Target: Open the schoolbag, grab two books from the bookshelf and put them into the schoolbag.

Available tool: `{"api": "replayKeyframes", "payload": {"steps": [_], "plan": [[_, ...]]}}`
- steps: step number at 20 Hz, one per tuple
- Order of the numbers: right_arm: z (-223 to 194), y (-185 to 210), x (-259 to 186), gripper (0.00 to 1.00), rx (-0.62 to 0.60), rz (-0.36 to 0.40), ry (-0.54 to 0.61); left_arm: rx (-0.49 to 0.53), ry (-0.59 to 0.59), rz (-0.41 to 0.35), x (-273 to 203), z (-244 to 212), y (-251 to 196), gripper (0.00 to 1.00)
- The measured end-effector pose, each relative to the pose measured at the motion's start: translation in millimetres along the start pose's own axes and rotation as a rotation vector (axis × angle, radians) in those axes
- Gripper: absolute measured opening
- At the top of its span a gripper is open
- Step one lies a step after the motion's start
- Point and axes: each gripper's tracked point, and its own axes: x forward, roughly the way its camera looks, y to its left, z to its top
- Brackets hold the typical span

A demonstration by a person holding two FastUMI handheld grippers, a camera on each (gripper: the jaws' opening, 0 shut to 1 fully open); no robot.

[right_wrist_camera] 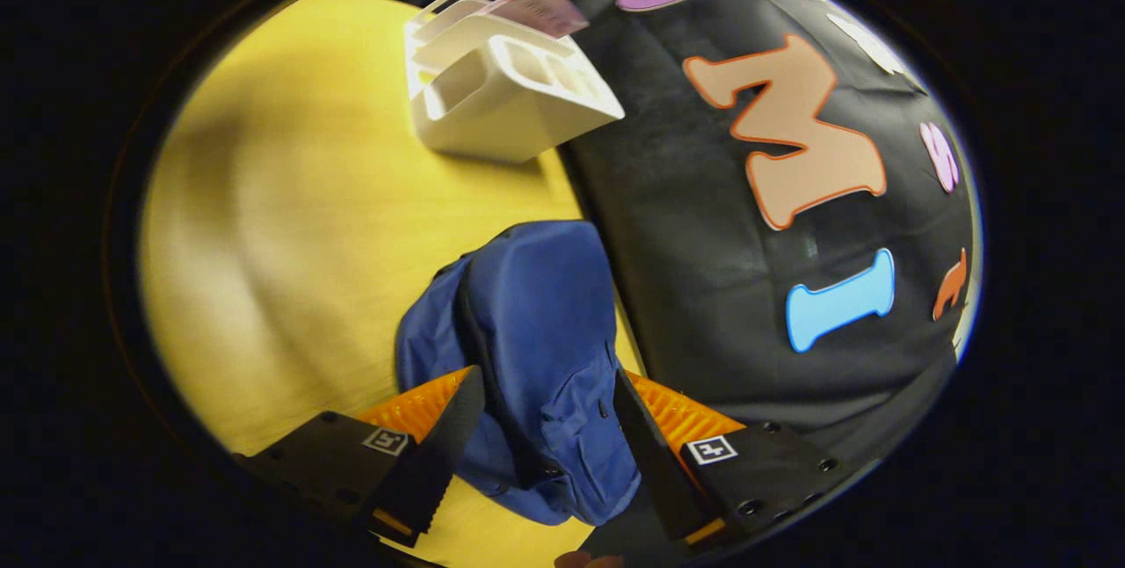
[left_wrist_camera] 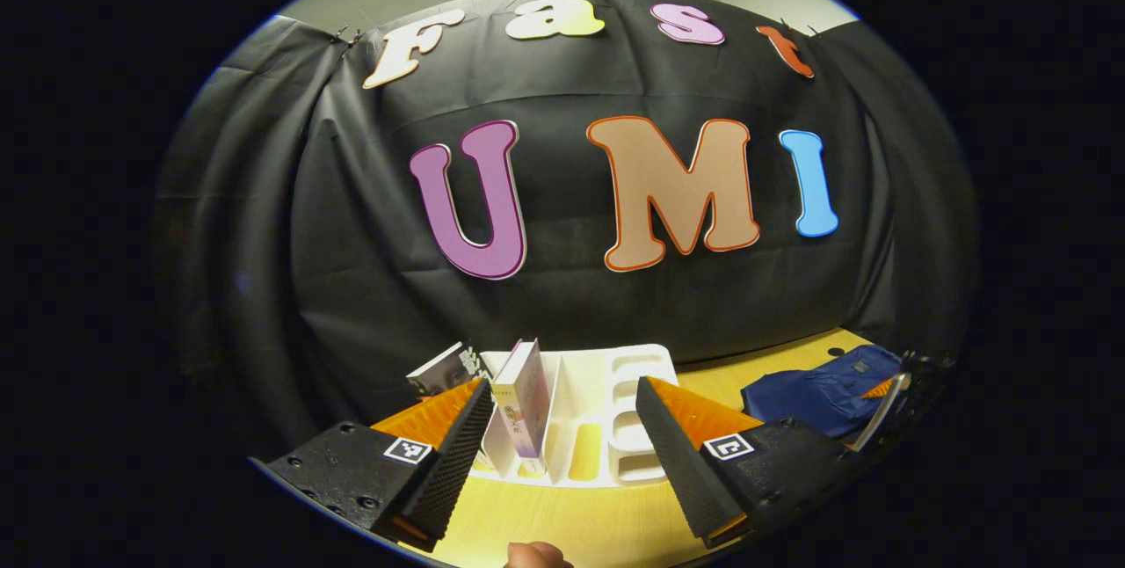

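1. Left gripper view: the left gripper (left_wrist_camera: pixel 562 454) hangs with jaws wide apart and empty, facing the white bookshelf (left_wrist_camera: pixel 615 427) on the yellow table (left_wrist_camera: pixel 571 524). A pale book (left_wrist_camera: pixel 525 401) stands upright in a slot, framed between the fingers; a second book (left_wrist_camera: pixel 444 370) leans behind it at the rack's left end. The blue schoolbag (left_wrist_camera: pixel 822 392) lies well apart to the right, with the other gripper showing at its far edge.

2. Right gripper view: the right gripper (right_wrist_camera: pixel 549 454) has its jaws spread either side of the schoolbag (right_wrist_camera: pixel 536 339); whether the fingers press the cloth cannot be told. The bag looks still closed, slumped near the black wall, the bookshelf (right_wrist_camera: pixel 501 93) well beyond it.

3. Judgement: opening the bag comes first. The right gripper should find the zipper pull or flap edge, not loose cloth, and draw it fully back so the mouth gapes. The left should then take the pale book by its spine, squarely and lift straight up.
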Motion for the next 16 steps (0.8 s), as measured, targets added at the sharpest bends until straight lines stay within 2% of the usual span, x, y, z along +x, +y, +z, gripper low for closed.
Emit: {"api": "replayKeyframes", "payload": {"steps": [1,4,10,11,12,13,14,16], "plan": [[-4,2,6,0.87,-0.025,-0.008,0.010,0.003,0.000,0.007,0,-1,3,0.96],[-12,15,24,0.87,-0.078,0.019,0.037,0.003,0.016,0.027,-2,-5,11,0.95],[-1,6,50,0.87,-0.116,-0.029,0.027,0.026,0.023,0.062,-6,-2,25,0.96],[1,4,53,1.00,-0.119,-0.038,0.023,0.028,0.024,0.066,-7,-4,26,0.96],[5,4,56,0.87,-0.117,-0.043,0.016,0.029,0.024,0.071,-7,-4,27,1.00],[7,5,61,0.87,-0.123,-0.045,0.007,0.027,0.028,0.075,-8,-5,29,1.00],[12,4,65,0.87,-0.137,-0.049,-0.002,0.026,0.034,0.077,-8,-6,30,0.95],[22,5,72,0.86,-0.158,-0.059,-0.032,0.030,0.046,0.081,-9,-8,30,0.96]]}}
